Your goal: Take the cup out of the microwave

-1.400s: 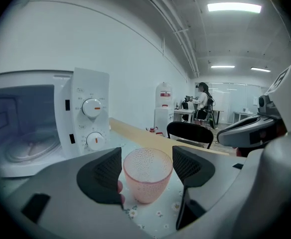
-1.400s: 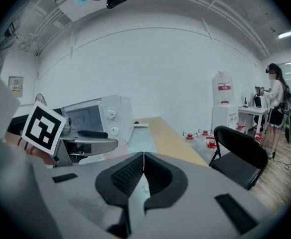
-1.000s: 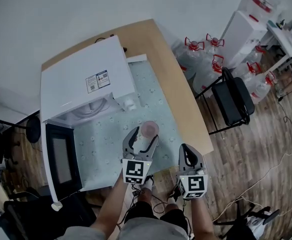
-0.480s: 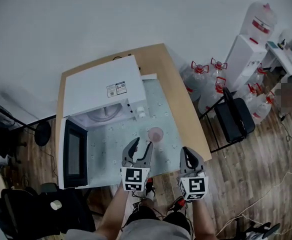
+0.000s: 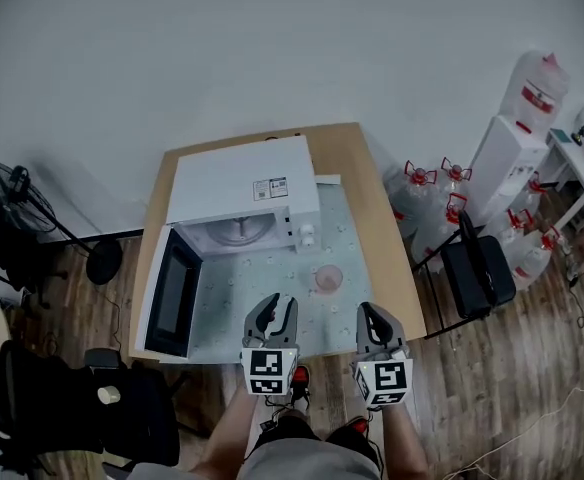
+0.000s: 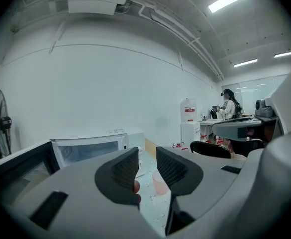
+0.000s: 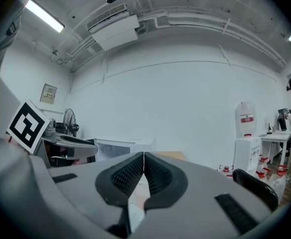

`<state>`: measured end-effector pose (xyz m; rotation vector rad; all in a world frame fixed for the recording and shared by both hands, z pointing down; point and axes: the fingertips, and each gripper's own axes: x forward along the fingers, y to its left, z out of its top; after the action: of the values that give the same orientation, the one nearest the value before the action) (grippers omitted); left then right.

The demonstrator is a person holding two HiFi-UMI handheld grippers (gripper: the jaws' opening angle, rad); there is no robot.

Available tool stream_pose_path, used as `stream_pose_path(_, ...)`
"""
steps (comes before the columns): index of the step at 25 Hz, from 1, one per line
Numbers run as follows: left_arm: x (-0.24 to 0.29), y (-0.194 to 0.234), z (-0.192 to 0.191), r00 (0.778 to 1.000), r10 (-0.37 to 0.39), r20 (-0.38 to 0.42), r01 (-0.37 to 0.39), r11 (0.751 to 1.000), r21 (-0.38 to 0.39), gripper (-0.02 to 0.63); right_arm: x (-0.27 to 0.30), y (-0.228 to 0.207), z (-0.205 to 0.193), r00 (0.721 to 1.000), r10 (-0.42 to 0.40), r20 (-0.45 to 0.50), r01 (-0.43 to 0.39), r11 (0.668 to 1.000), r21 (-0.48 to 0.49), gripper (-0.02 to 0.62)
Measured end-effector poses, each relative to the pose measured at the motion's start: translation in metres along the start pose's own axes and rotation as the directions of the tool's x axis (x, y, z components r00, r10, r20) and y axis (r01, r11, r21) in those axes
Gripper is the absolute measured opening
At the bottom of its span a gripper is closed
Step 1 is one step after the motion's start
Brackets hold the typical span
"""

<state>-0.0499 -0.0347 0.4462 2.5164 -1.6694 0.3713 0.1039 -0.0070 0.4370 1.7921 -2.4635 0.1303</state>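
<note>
Cup [image 5: 329,279] outside open microwave [image 5: 242,190], left gripper [image 5: 276,306] jaws closing empty, right gripper [image 5: 369,312] jaws together

Tabletop [image 5: 377,193]: pale wood, rectangular, set against a white wall, its bare surface visible as a strip along the right side and rear. Pale green patterned mat [image 5: 262,293] covered most of the front and centre. White microwave [image 5: 234,182] stood at the rear left with its dark door [image 5: 172,293] swung open over the left edge, and a translucent pink cup [image 5: 328,279] stood upright on the mat, right of centre, apart from the microwave.
</note>
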Motion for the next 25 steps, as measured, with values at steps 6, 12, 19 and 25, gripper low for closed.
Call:
stream_pose_path(6,-0.04,0.016,-0.002,0.996,0.092,0.001,-0.092,0.996,-0.006,0.107,-0.008,0.028,0.004,0.997,0.076,0.02,-0.076,0.997,-0.009,0.02)
stream_pose_path(12,-0.082,0.035,-0.017,0.982,0.191,-0.012,-0.191,0.981,-0.03,0.07,-0.011,0.063,0.004,0.986,0.165,0.021,-0.164,0.986,-0.021,0.02)
stream_pose_path(19,-0.112,0.046,-0.031,0.968,0.249,-0.03,-0.251,0.966,-0.056,0.034,-0.015,0.092,0.001,0.972,0.233,0.014,-0.233,0.972,-0.034,0.02)
stream_pose_path(25,-0.117,0.05,-0.036,0.965,0.259,-0.039,-0.261,0.964,-0.057,0.029,-0.013,0.102,-0.003,0.966,0.257,0.007,-0.256,0.966,-0.034,0.019)
